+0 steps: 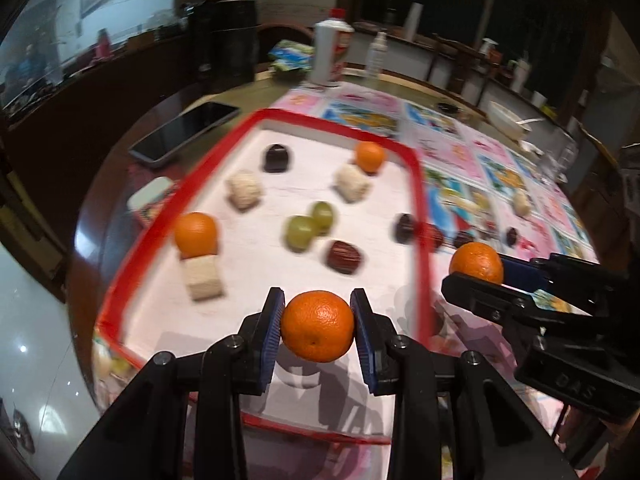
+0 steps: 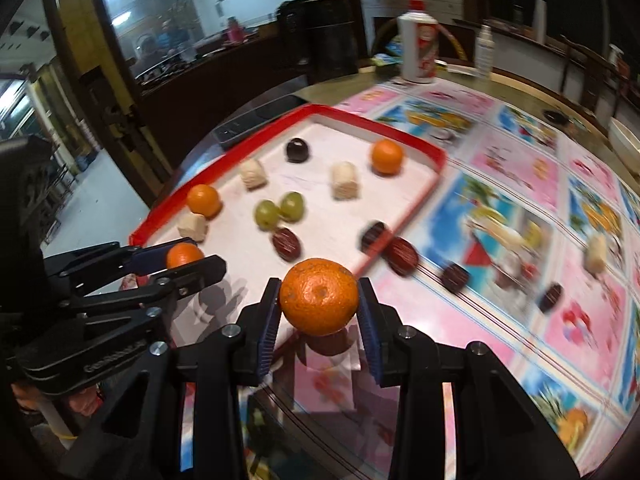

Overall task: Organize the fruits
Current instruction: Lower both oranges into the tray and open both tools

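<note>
A: Count the oranges for me, tray as the reference.

B: Four. Your left gripper (image 1: 318, 326) clamps one orange (image 1: 318, 326) between its blue pads, held above the near end of the red-rimmed tray (image 1: 424, 208). Your right gripper (image 2: 319, 306) pinches a second orange (image 2: 319, 296), held just outside the tray's near right edge, over the patterned tablecloth (image 2: 520, 168). Two more sit in the tray: one orange at the left rim (image 1: 196, 234), one at the far right corner (image 1: 370, 156).

A: Fingers?

B: Both pairs are closed on fruit; pads touch peel on either side.

A: The rest inside the tray?

B: Two green grapes (image 1: 308, 226), touching, near the middle. Three pale blocks: one (image 1: 204, 278) touching the left-rim orange, one (image 1: 245, 190) toward the far left, one (image 1: 351, 182) just beside the far-corner orange. Dark fruits, blurred: one blackish (image 1: 277, 157) at the far end, one reddish-brown (image 1: 345, 256) near the grapes, one dark one (image 1: 405, 228) against the right rim. Three, as far as you can make out.

A: Outside the tray?

B: On the tablecloth to the right, in the right wrist view: one reddish-brown fruit (image 2: 402, 255) just beside the rim, two darker ones farther out (image 2: 455, 277) (image 2: 550, 297), and one pale block (image 2: 597, 258) well apart. A smeared reddish shape lies between them; you cannot tell what it is. A phone (image 1: 186, 132) lies left of the tray's far end.
</note>
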`<state>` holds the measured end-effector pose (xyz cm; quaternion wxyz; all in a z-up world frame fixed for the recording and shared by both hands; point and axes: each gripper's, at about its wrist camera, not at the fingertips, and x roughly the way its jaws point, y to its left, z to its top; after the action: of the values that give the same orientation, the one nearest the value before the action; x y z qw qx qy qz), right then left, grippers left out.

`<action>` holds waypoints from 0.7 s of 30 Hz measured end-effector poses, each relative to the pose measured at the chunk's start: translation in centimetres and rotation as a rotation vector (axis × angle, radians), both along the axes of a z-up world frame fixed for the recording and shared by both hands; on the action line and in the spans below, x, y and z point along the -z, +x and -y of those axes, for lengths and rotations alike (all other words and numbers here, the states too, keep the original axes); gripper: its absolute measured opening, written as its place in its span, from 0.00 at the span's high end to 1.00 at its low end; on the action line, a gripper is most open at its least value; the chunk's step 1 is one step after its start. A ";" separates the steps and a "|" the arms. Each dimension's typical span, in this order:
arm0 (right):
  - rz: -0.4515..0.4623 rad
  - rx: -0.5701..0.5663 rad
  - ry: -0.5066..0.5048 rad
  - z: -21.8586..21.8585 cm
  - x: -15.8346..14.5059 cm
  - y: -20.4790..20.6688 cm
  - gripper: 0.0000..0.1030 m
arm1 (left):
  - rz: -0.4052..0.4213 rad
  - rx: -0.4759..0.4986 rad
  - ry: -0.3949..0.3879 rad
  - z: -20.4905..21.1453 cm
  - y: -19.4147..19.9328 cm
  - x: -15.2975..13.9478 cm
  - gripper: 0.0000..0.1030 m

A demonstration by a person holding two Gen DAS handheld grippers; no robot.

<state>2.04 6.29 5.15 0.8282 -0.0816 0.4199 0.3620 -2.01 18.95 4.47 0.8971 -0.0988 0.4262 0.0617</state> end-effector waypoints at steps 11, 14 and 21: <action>-0.053 -0.063 -0.044 -4.8 2.4 0.6 0.62 | -0.020 -0.039 0.050 -2.6 0.5 1.4 0.69; -0.061 -0.067 -0.059 -5.0 2.9 0.7 0.62 | -0.031 -0.041 0.052 -2.7 0.6 1.7 0.68; -0.048 -0.077 -0.093 -5.2 3.4 0.7 0.62 | -0.054 -0.042 0.045 -2.7 0.7 2.5 0.68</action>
<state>2.78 11.46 1.75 0.7988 -0.1272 0.4525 0.3756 -1.33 21.66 1.92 0.8857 -0.0860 0.4467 0.0928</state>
